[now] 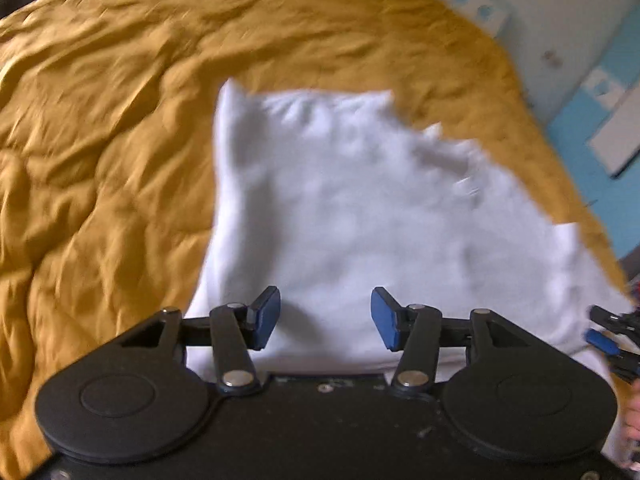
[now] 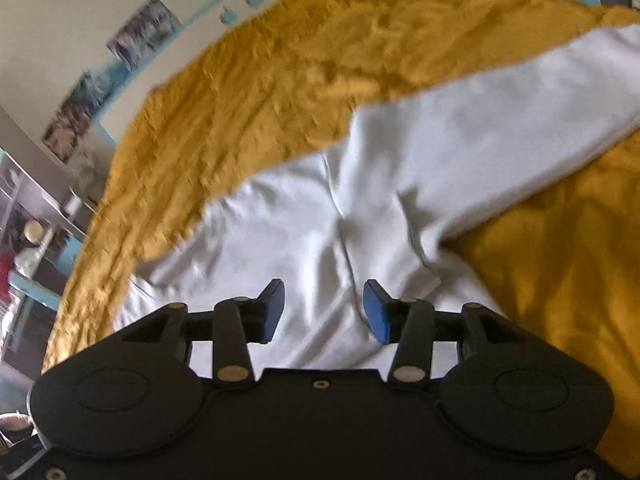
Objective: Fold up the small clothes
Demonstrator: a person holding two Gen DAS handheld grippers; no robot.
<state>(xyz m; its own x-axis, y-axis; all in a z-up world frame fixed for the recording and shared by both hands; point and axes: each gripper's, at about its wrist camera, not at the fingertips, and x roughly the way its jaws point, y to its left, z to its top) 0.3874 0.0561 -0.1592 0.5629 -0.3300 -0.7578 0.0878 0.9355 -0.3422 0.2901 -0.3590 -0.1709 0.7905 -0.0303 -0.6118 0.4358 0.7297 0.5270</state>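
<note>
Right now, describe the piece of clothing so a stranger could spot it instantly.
Find the bed's mustard-yellow blanket. Spread on it, under both open grippers, lies a white garment with one long sleeve stretching away. It is the only white thing against the yellow.

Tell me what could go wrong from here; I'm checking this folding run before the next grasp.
1. Both the left gripper and the right gripper are open above the white garment, so a shallow pinch may slip off.
2. The mustard bedspread is soft and rumpled; a deep pinch could catch it too.
3. The sleeve lies stretched out sideways, so a fold now may trap it crooked.
</note>
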